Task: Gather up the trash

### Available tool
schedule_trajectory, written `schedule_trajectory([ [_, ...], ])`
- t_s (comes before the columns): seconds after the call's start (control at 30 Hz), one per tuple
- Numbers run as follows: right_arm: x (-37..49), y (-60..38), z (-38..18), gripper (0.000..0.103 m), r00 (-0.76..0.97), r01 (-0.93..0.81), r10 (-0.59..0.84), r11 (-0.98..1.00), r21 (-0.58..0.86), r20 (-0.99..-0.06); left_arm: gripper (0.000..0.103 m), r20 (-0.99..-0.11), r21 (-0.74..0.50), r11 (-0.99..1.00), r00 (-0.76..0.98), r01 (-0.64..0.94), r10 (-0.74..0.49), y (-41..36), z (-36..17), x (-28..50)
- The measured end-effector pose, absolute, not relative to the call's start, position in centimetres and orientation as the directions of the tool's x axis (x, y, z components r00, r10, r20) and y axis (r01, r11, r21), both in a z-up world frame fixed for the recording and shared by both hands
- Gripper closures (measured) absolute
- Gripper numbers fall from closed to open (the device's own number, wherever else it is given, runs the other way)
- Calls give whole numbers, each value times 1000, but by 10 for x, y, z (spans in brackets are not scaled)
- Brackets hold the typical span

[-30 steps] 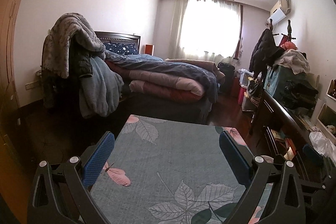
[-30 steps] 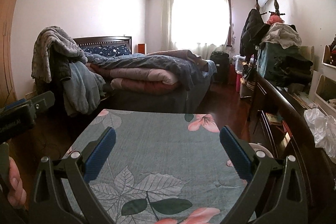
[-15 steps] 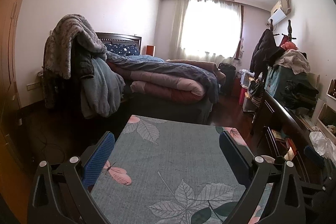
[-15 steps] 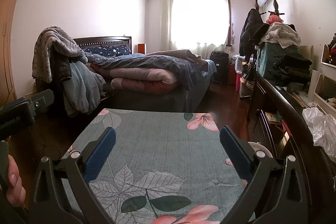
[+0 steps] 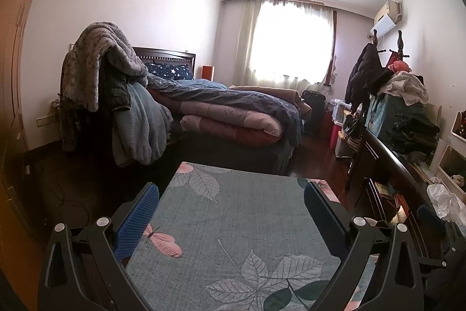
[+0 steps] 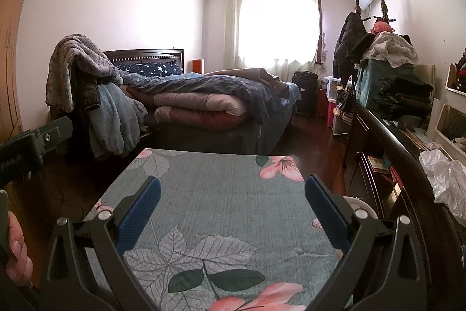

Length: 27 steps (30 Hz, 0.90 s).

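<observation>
My left gripper (image 5: 231, 191) is open and empty, held above a table with a grey-green leaf-print cloth (image 5: 233, 223). My right gripper (image 6: 232, 184) is open and empty over the same cloth (image 6: 227, 188). A crumpled clear plastic bag (image 6: 445, 179) lies on the dark desk at the far right; it also shows in the left wrist view (image 5: 447, 203). The left gripper's body (image 6: 32, 142) shows at the left edge of the right wrist view. No other trash shows on the cloth.
A bed with piled quilts (image 5: 233, 112) stands beyond the table. Blankets hang over a rack (image 5: 102, 77) on the left. A dark desk (image 6: 387, 142) with heaped clothes (image 6: 390, 77) runs along the right wall. A dark suitcase (image 6: 304, 92) stands by the window.
Both views have shifted slightly; the cameras tilted or rose a little. Both grippers stay open and empty.
</observation>
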State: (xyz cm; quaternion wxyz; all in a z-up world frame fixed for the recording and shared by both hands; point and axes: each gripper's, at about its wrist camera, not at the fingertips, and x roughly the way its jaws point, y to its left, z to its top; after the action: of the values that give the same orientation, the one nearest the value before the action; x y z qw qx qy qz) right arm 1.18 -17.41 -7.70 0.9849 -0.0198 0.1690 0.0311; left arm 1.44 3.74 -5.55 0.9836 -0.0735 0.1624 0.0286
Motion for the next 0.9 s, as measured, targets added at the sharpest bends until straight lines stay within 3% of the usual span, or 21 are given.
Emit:
schedule_trajectory([
  [0.9, 16, -184, -81, 4, 936, -53, 40, 998, -27, -351, 4, -332, -147, 988, 943, -47, -4, 31, -60, 19],
])
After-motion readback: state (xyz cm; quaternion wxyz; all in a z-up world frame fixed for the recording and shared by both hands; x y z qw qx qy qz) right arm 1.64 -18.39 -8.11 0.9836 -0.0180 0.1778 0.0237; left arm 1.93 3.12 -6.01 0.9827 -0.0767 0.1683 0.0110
